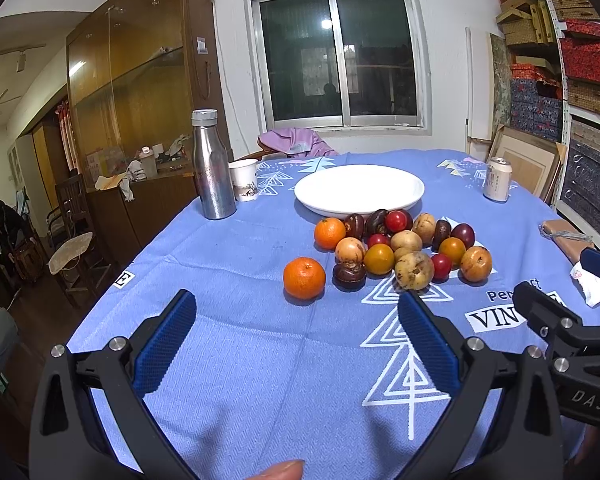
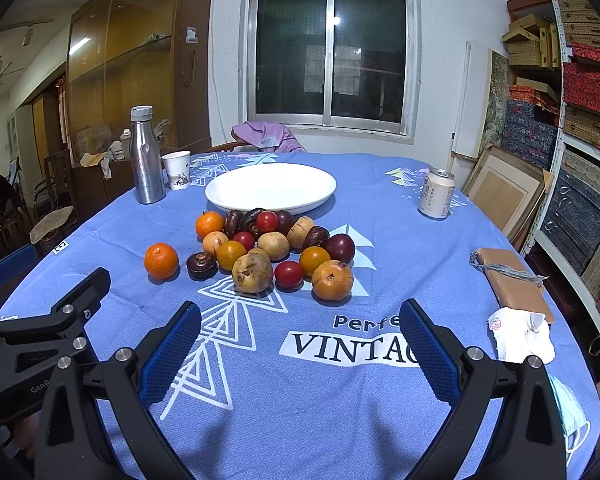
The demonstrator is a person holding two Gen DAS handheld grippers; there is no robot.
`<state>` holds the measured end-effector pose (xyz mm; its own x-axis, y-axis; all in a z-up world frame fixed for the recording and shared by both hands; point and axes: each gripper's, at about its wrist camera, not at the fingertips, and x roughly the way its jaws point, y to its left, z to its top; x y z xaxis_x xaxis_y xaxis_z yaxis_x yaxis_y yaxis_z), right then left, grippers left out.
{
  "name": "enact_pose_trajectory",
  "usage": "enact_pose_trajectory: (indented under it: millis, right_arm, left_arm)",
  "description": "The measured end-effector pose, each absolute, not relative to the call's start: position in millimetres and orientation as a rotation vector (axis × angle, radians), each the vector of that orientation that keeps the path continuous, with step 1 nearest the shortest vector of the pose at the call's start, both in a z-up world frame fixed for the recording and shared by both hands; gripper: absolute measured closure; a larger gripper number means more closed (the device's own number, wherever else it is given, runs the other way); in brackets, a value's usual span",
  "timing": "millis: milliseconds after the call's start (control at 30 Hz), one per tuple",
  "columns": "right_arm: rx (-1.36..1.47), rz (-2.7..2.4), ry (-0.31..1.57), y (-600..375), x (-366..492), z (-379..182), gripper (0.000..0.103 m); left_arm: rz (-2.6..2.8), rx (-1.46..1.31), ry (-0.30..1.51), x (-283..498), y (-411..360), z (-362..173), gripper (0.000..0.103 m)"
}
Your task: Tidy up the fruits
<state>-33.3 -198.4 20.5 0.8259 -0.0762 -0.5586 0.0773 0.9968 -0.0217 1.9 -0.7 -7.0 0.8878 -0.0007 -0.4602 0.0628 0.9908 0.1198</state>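
Left tool: held low over the tabletop, fingers spread wide, nothing between them. The nearest mandarin lies just ahead, roughly on my centre line.

Right tool: likewise wide apart and carrying nothing, hovering over the printed tablecloth lettering. The fruit pile lies ahead and slightly to its left.

Fruit pile: loose cluster on the cloth, between my tools and the white plate. Contents: a second mandarin at the far left, yellow-brown round fruits, small red ones, dark brown-purple ones, an orange-brown fruit at the near right. Most touch their neighbours. The plate holds nothing; none of the sorting looks done yet.

Step in hand, as I judge it: a first pick. The near mandarin sits apart from the rest, so it is the clean choice for my left tool: come in level, straddle its widest part, close gently, since the skin will give. For my right tool, the orange-brown fruit at the pile's edge is most exposed. Anything deeper risks nudging round fruit into a roll.

Surroundings: steel bottle and paper cup at far left, drink can at far right, brown wrapped packet and crumpled tissue at right. None blocks the path to the plate.
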Motion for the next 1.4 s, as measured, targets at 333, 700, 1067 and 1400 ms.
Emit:
enact_pose_trajectory:
  millis: [333, 700, 1067, 1400]
  right_arm:
    - [0.001, -0.082, 0.593, -198.0, -33.5, 19.4, 0.003]
    - [0.001, -0.082, 0.593, -198.0, -32.5, 17.8, 0.003]
    - [0.000, -0.082, 0.592, -197.4, -33.8, 19.3, 0.003]
    - [0.000, -0.081, 0.591, -197.2, -33.9, 19.5, 0.003]
  left_arm:
    - [-0.034, 0.131, 0.484, -0.2, -1.0, -9.4, 0.004]
    - [-0.034, 0.132, 0.488, 1.1, -0.7, -10.5, 0.004]
    - [-0.035, 0.134, 0.493, 0.0, -2.7, -15.5, 0.004]
    - [-0.036, 0.133, 0.496, 0.0, -2.4, -16.0, 0.004]
